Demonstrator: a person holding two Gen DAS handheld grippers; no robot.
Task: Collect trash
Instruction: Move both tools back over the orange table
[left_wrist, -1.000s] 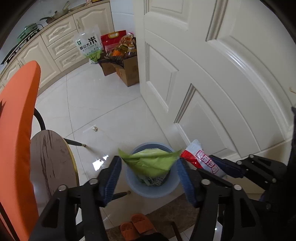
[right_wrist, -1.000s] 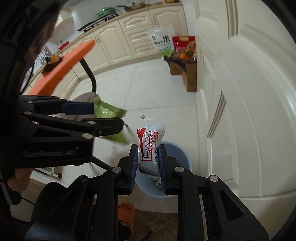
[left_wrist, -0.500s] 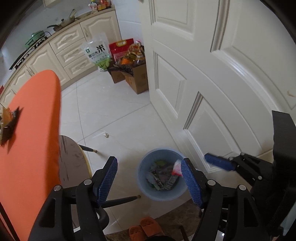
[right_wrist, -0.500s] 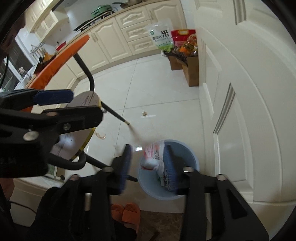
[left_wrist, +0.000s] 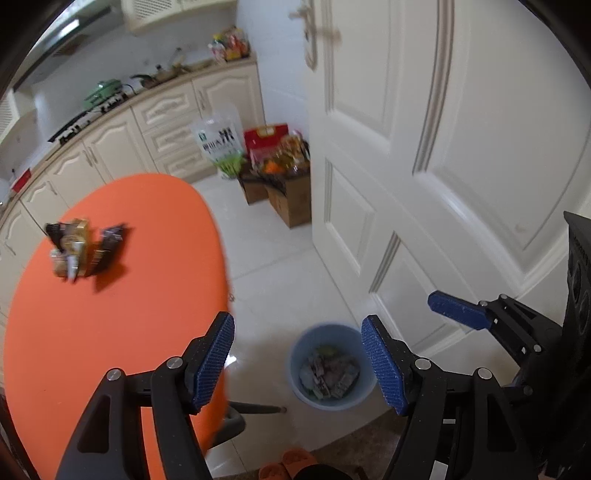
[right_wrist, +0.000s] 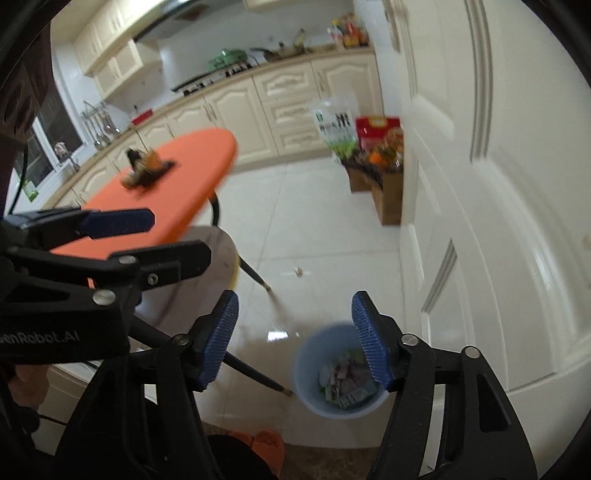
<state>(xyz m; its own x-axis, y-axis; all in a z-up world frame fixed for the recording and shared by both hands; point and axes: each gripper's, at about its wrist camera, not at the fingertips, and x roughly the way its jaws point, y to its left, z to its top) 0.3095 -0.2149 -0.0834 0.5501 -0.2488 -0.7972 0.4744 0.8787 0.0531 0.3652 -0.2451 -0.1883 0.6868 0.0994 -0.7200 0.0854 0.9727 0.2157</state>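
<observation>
White lettering reading "enRobot.AI" runs along the black body of the left gripper, its opening characters cut off at the frame's edge in the right wrist view. A clear-and-green sack propped against the kitchen cabinets carries large dark Chinese characters, too blurred to read with confidence. The red package beside it and the wrappers in the blue bin show print, none of it legible.

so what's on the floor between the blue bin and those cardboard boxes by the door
Mostly bare white tile. In the right wrist view only a small scrap lies on the stretch between the blue bin and the cardboard boxes.
</observation>
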